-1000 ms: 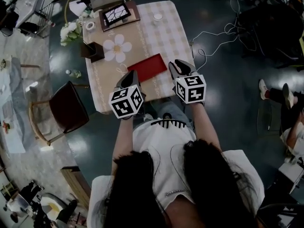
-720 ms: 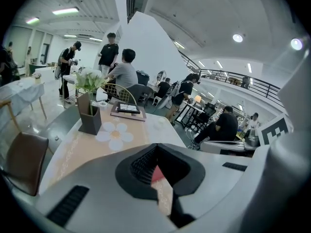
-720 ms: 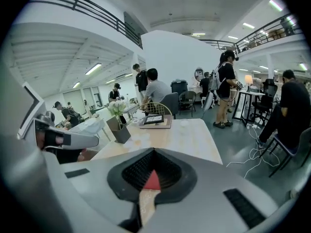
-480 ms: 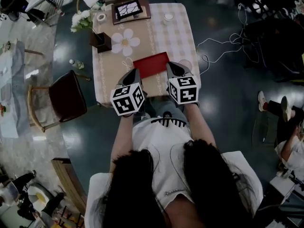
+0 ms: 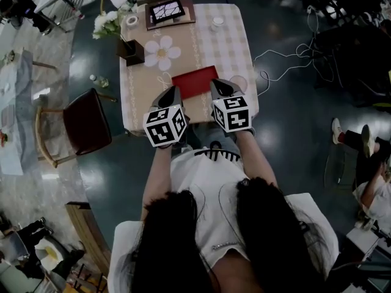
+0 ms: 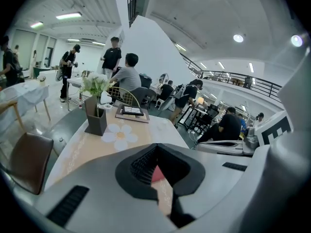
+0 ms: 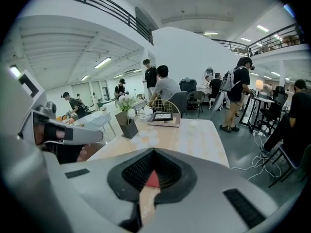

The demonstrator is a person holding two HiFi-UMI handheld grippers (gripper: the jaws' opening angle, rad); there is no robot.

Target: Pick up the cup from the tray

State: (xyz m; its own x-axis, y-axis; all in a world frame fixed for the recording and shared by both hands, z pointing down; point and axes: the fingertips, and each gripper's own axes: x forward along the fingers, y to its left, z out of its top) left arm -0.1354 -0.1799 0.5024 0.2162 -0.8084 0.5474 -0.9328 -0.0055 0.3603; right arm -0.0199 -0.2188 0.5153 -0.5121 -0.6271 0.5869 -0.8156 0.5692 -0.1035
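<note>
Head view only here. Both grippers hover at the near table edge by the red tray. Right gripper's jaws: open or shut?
Observer: Shut. In the right gripper view the right gripper has its jaws together with nothing between them.
Operator: Left one?
Observer: The left gripper looks shut too, and empty. Only the red tray shows past its jaws.
Operator: Anyone at the far end?
Observer: Yes. A person in grey sits just past the wire chair, facing away.
</note>
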